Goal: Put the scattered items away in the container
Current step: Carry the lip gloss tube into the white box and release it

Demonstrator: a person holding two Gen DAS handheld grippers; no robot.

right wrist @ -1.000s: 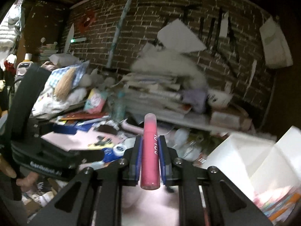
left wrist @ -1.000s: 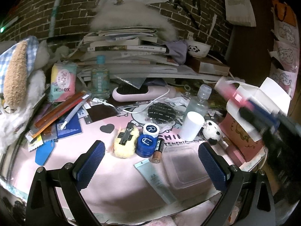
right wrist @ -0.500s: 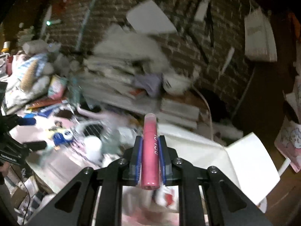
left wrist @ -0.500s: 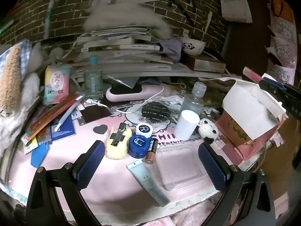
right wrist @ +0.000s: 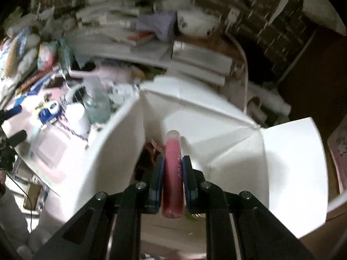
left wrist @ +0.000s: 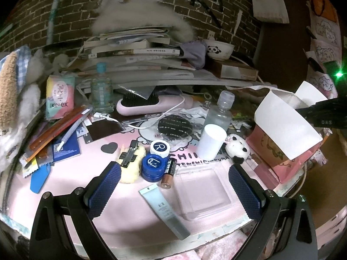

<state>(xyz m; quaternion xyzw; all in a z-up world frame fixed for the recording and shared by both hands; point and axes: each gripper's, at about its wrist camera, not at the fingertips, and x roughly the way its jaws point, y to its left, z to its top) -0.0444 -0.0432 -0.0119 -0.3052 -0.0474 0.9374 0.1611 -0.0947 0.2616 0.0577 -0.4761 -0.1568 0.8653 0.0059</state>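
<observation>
1. Between the right gripper's (right wrist: 172, 173) closed jaws sits a pink tube (right wrist: 172, 169), above the open box (right wrist: 227, 130).
2. Over the table (left wrist: 121, 205), the left gripper (left wrist: 173, 191) gapes wide, empty, near a battery (left wrist: 169, 171).

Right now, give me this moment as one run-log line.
right gripper: shut on pink tube | over open box | left gripper: open, over table clutter

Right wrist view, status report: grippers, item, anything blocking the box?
Right gripper shut on pink tube, over open white-flapped box. Left gripper open, empty, above pink mat. Flaps splayed open; nothing blocking the drop.
</observation>
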